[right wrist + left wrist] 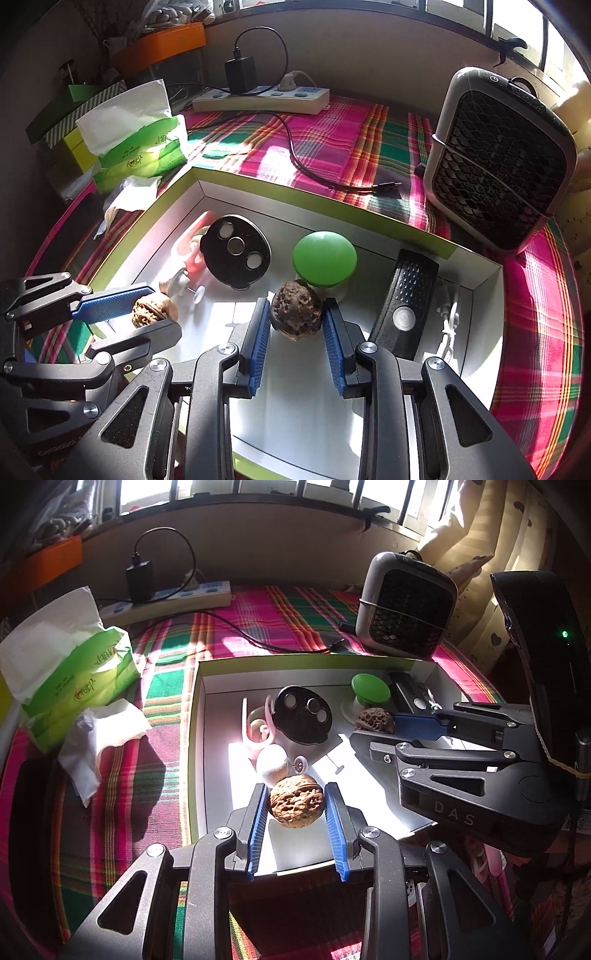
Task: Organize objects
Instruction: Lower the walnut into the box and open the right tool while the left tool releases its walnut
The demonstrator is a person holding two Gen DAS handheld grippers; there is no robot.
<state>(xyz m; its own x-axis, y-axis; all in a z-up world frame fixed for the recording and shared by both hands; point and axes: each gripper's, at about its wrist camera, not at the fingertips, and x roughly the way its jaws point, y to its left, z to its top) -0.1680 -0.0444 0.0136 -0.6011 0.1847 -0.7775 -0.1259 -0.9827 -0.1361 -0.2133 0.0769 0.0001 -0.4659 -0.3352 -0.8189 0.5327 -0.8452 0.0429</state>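
Note:
My left gripper [296,794] is shut on a brown walnut [296,800], held over the near part of a white box with a green rim [306,660]. My right gripper [295,314] is shut on a darker, pitted walnut [296,309] further right in the same box [317,206]. In the left wrist view the right gripper [391,720] shows at the right with the dark walnut [373,720] at its tip. In the right wrist view the left gripper [147,310] shows at the left, holding the brown walnut [153,313].
Inside the box lie a black oval disc with holes [236,251], a green knob [324,258], a black remote-like bar [408,295], a pink piece [255,727] and a white ball [272,763]. On the plaid cloth [332,140] stand a small fan [498,158], a power strip [260,99] and a tissue pack [70,672].

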